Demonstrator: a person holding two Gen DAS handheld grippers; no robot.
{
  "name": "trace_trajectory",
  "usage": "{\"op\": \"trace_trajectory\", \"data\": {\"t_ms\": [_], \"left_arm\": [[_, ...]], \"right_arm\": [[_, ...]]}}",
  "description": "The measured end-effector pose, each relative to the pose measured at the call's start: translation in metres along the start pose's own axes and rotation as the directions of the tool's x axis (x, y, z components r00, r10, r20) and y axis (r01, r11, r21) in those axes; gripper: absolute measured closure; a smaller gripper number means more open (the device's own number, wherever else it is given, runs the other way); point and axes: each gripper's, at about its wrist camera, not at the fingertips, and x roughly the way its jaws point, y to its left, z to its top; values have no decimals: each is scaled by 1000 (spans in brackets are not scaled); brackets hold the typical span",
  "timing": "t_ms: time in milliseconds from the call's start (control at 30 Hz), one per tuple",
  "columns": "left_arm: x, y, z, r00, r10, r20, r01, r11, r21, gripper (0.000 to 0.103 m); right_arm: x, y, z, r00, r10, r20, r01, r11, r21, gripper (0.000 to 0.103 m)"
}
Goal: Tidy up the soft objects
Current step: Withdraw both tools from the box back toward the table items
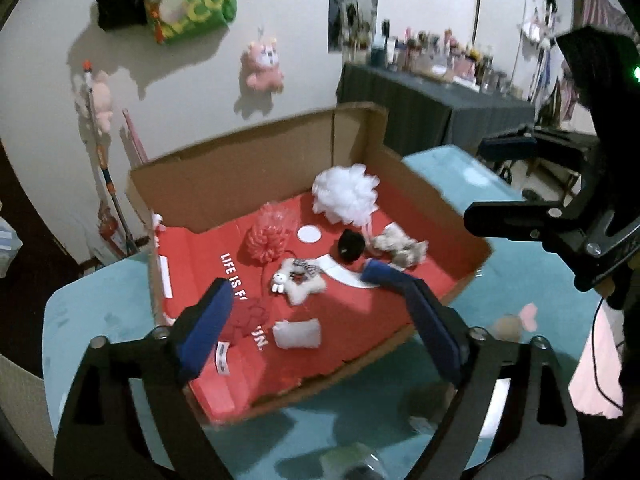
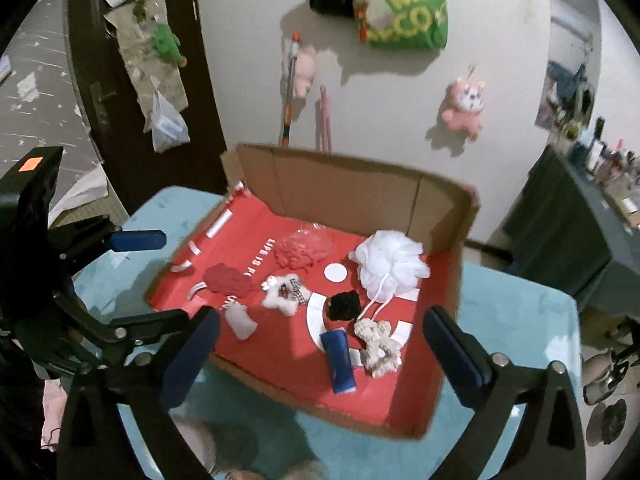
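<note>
**Both tools empty and wide above the filled box**

You have the teal counter [image 2: 520,320] under everything, and on it the cardboard box [image 2: 352,184] with its red printed floor, tall walls at the back and right, low lip toward you. All the soft things you can see lie inside it. Largest is the white mesh puff [image 2: 390,262] at the back right, its cord trailing forward. Next the pale red puff [image 2: 304,248] at the back centre, then the dark red pad [image 2: 226,278] to its left. In the middle sits the star-shaped plush [image 2: 284,294]; beside it the black pom [image 2: 344,304], the cream knitted piece [image 2: 378,344], the blue roll [image 2: 340,360] and the small white pouch [image 2: 240,320].

Your left tool [image 1: 316,312] and right tool [image 2: 320,354] both stand wide, nothing between the pads, each hanging above the near edge and pointing down into the box.

The blue roll's long axis runs from you toward the back wall, roughly along your right tool's line of sight and between its fingers, so your right hand seems the nearer one. The pouch lies between your left tool's fingers.

Blurred shapes at the bottom of both views may be more items on the counter; you cannot tell.
</note>
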Motion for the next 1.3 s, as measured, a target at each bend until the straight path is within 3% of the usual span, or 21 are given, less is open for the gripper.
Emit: {"op": "trace_trajectory", "data": {"t_ms": [233, 300, 533, 700, 800, 1000, 1200, 1300], "left_arm": [[-52, -29, -21, 991, 12, 133, -9, 1000, -23, 13], [-67, -39, -29, 984, 27, 175, -22, 999, -27, 7], [-112, -69, -68, 946, 70, 317, -48, 996, -78, 6], [-129, -87, -98, 924, 101, 369, -61, 991, -118, 5], [-135, -99, -118, 901, 159, 404, -115, 985, -131, 5], [-137, -114, -155, 876, 222, 429, -158, 971, -180, 4], [-122, -118, -184, 870, 274, 410, -193, 954, -229, 4], [-106, -117, -195, 894, 256, 368, -177, 956, -236, 4]], "right_arm": [[-65, 22, -33, 987, -77, 141, 80, 997, -18, 0], [-83, 28, -46, 978, -85, 192, 90, 996, -17, 0], [-139, 53, -97, 934, -136, 331, 148, 989, -11, 0], [-160, 66, -136, 900, -172, 401, 181, 983, 15, 0], [-164, 71, -157, 891, -182, 417, 184, 982, 35, 0], [-158, 76, -196, 868, -244, 433, 230, 969, 86, 0], [-134, 72, -224, 872, -281, 401, 236, 959, 158, 0], [-120, 74, -238, 874, -302, 380, 256, 952, 167, 0]]}}
